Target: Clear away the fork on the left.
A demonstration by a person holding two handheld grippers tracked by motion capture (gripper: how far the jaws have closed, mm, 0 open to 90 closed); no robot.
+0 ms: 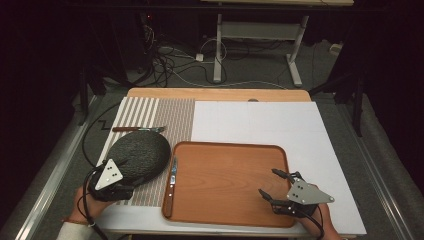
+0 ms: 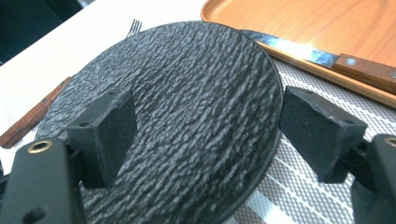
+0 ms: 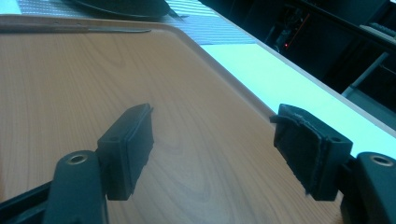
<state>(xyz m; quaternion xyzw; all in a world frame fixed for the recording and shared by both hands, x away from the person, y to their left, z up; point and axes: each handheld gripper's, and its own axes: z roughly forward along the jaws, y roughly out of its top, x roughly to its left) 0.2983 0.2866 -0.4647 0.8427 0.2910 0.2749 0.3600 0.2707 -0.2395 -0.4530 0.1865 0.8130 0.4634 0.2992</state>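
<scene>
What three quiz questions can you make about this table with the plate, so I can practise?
1. True or false: the knife lies along the left edge of the wooden tray.
2. Which thing lies beyond the black plate on the striped mat? A spoon, B fork, C cup.
3. Fill in: the left gripper has its jaws spread around the black ____.

Key
1. True; its wooden handle points toward the person.
2. B, the fork with a wooden handle.
3. Plate. The right gripper hangs open above the tray, holding nothing.
</scene>
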